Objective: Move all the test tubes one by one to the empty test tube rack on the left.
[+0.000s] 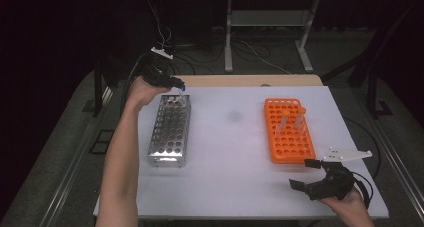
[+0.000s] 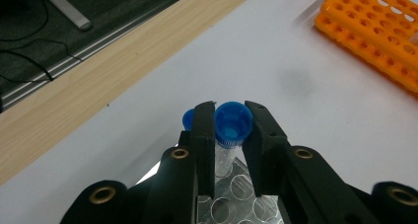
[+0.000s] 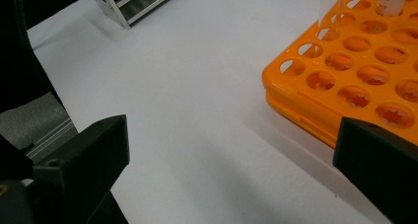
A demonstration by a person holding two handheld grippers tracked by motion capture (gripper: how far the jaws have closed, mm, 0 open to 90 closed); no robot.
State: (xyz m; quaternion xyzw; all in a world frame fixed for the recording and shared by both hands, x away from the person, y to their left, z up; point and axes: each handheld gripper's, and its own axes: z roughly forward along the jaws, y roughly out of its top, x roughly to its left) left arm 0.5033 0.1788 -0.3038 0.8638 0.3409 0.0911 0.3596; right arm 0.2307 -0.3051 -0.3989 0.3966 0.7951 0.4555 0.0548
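My left gripper (image 1: 178, 86) (image 2: 230, 130) is shut on a clear tube with a blue cap (image 2: 232, 124) and holds it upright over the far end of the silver metal rack (image 1: 170, 129) (image 2: 236, 199). A second blue cap (image 2: 188, 118) shows just behind the left jaw. On the right of the table lies the orange rack (image 1: 289, 130) (image 3: 355, 71), with two clear tubes (image 1: 291, 120) standing in it. Near the table's front edge, my right gripper (image 1: 305, 173) (image 3: 231, 160) stands open with nothing between its jaws, just in front of the orange rack.
The white table (image 1: 235, 152) has a wooden strip (image 2: 98, 81) along its far edge. Beyond it, cables and metal table legs (image 1: 229, 34) lie on the dark floor.
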